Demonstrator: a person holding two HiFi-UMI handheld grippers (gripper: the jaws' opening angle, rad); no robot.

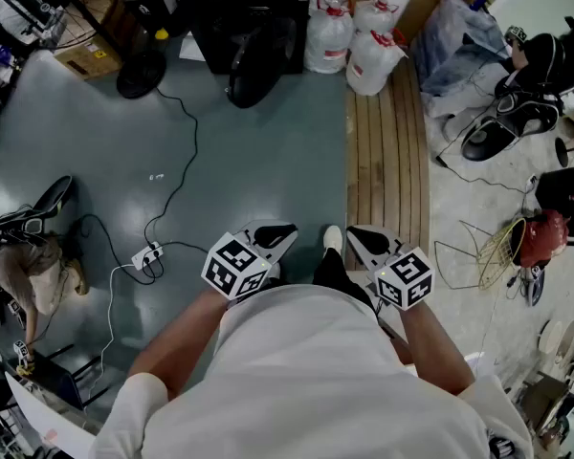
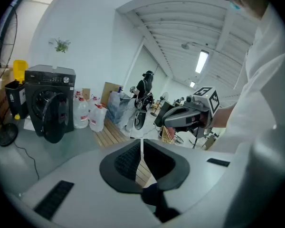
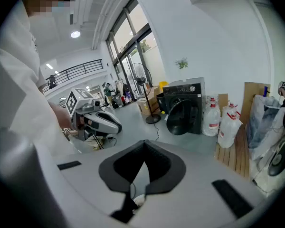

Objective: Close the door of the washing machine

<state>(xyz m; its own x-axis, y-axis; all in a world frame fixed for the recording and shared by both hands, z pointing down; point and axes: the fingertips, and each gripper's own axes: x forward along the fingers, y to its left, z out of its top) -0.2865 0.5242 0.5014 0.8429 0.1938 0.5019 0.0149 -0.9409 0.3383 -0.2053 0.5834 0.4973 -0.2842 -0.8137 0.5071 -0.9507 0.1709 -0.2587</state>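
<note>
Black-and-white square markers (image 1: pixel 234 266) on the gripper cubes are the only clear print; the red labels on the water bottles (image 1: pixel 349 41) and the lettering on the washing machine's panel are too small to read. Nearest, against the person's white shirt (image 1: pixel 306 371), the left gripper (image 2: pixel 141 144) has its dark jaws pressed together at the tips with nothing between them. The right gripper (image 3: pixel 143 145), just beside it on the right, is likewise drawn together and empty. Both hang above the grey floor (image 1: pixel 249 161) and touch nothing. A black cable runs from a white power strip (image 1: pixel 145 254) at the left towards the far side, and wooden slats (image 1: pixel 387 151) lie to the right. At the far end, well apart from both grippers, stands the black washing machine (image 1: pixel 253 8), its round door (image 1: pixel 258 75) swung open towards the room, with the bottles just to its right.
</note>
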